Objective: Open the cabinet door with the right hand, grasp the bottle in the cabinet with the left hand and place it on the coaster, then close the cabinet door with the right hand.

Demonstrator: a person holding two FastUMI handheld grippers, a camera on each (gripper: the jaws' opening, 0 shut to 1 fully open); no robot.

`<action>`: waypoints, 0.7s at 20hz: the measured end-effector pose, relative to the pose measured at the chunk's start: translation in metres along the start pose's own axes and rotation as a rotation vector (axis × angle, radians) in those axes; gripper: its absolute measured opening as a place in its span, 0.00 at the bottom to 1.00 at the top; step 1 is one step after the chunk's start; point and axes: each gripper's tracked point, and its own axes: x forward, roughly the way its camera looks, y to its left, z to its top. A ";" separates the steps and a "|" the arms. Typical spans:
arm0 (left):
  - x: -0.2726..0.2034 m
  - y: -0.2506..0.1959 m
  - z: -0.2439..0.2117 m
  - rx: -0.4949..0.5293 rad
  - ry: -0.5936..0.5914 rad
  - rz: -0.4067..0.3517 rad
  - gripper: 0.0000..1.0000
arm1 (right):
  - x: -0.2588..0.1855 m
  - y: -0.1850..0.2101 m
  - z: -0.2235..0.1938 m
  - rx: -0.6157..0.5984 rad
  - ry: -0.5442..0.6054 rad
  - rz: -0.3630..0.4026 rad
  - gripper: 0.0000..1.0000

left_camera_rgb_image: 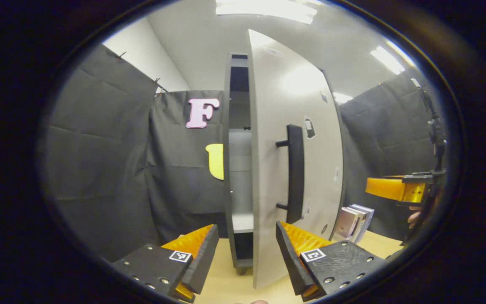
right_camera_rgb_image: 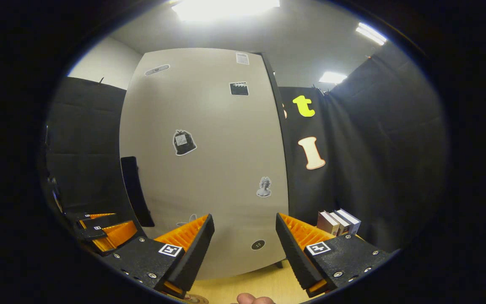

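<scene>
Both grippers, left gripper (left_camera_rgb_image: 246, 253) and right gripper (right_camera_rgb_image: 245, 245), spread ribbed orange fingers, grasping nothing. Beyond the left one, the smooth grey cabinet door (left_camera_rgb_image: 276, 169) stands ajar, flat black handle (left_camera_rgb_image: 295, 173) near; shelves inside look dim, perhaps bare.

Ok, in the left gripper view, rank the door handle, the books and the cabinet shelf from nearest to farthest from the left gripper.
1. Door handle: just above the left gripper's right finger, on the ajar door.
2. Cabinet shelf: inside, seen through the gap left of the door.
3. Books: on the table, right, beyond the door.
</scene>
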 end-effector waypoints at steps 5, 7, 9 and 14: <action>0.016 -0.008 0.019 -0.001 -0.034 0.046 0.84 | 0.018 -0.020 -0.005 -0.059 0.032 -0.103 0.91; 0.022 -0.013 0.024 -0.011 -0.034 0.073 0.84 | 0.028 -0.001 -0.008 -0.012 0.070 -0.058 0.91; 0.034 -0.024 0.034 0.003 -0.050 0.075 0.78 | 0.034 -0.001 0.005 -0.024 0.031 -0.063 0.92; 0.041 -0.053 0.049 0.015 -0.074 0.063 0.84 | 0.037 0.006 0.015 -0.085 -0.055 -0.002 0.92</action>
